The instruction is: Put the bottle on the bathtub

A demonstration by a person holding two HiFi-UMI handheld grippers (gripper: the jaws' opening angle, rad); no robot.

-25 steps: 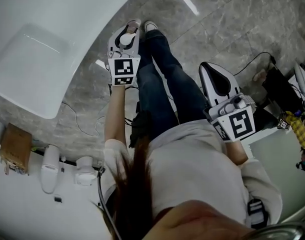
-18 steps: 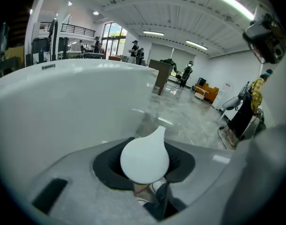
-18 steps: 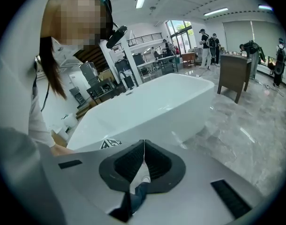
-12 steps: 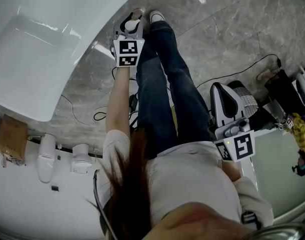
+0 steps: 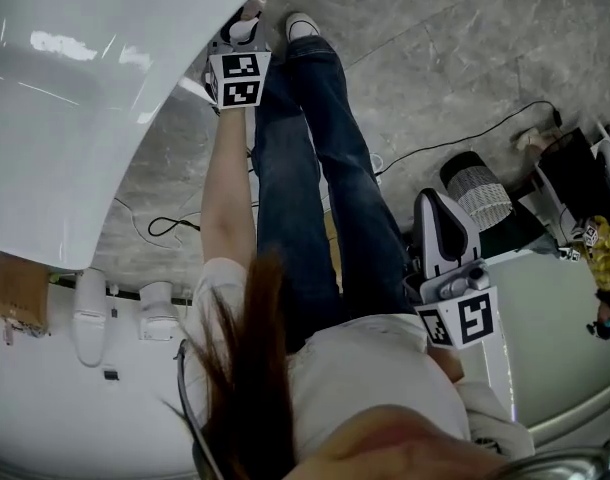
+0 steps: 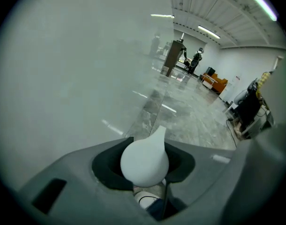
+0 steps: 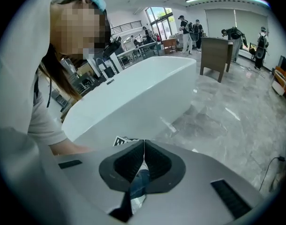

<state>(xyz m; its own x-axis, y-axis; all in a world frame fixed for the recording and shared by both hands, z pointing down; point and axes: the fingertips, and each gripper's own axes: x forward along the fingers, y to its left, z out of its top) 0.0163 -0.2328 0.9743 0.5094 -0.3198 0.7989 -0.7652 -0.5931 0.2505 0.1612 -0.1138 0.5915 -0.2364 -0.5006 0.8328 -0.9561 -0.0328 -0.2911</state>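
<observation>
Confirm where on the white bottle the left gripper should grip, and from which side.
Probably the round body of the white bottle, from behind, opposite its tapered tip, as the left gripper holds it: the bulge seats in the pad hollows, while the thin tip would likely slip.

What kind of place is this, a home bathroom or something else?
Probably a large open workshop or test hall, not a home bathroom: a freestanding white bathtub stands on a grey stone-look floor, with several people standing far behind it.
</observation>
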